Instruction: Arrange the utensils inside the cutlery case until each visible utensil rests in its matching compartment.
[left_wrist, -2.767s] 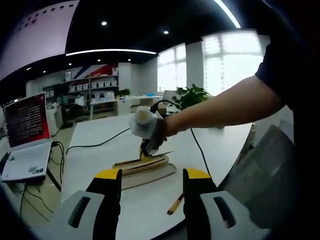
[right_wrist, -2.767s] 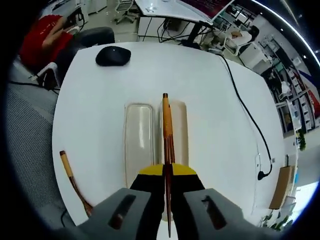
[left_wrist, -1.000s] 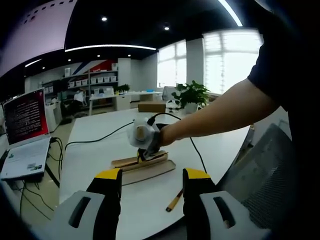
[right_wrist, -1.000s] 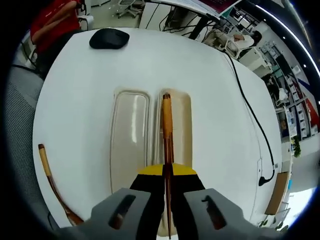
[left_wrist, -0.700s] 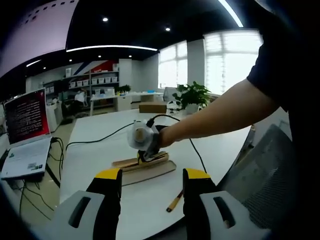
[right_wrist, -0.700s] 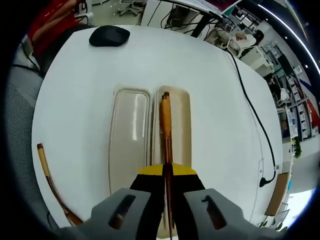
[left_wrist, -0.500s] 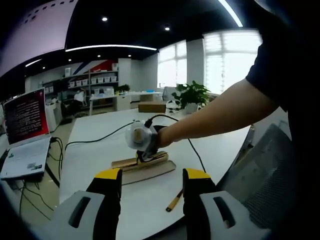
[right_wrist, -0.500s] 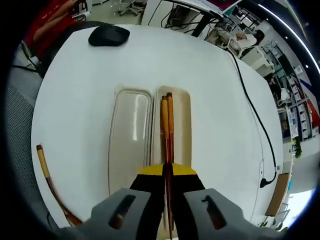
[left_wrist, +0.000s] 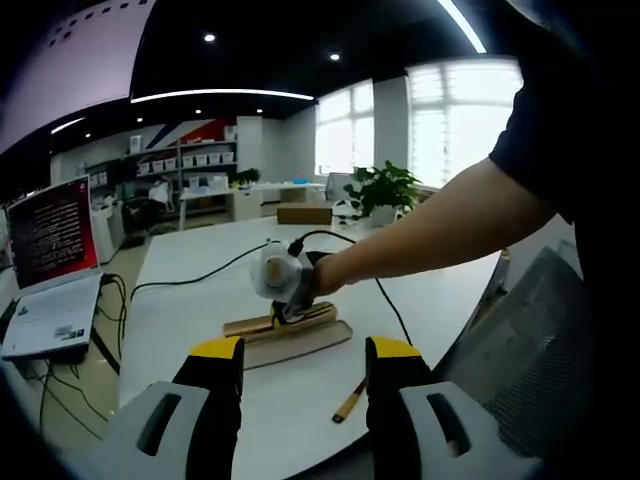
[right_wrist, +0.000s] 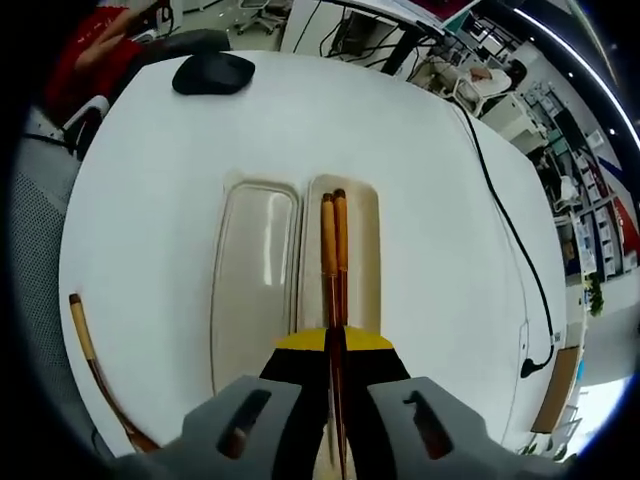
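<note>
Chopsticks (right_wrist: 332, 250) over cutlery case (right_wrist: 255, 290), pinched in right fingers (right_wrist: 335, 345), near ends hidden; left fingers (left_wrist: 300, 365) apart.

Bare table (right_wrist: 420, 180) around case (right_wrist: 255, 270)

An open office with bright windows (left_wrist: 460, 120), ceiling light strips (left_wrist: 225, 97), wall shelves (left_wrist: 190, 165) and a white table (right_wrist: 400, 180).

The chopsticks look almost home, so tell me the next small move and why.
Probably open the right gripper and release the chopsticks. They lie lengthwise within the right compartment of the cutlery case, and its jaws are shut on them. A wooden-handled utensil lies outside the case on the table.
</note>
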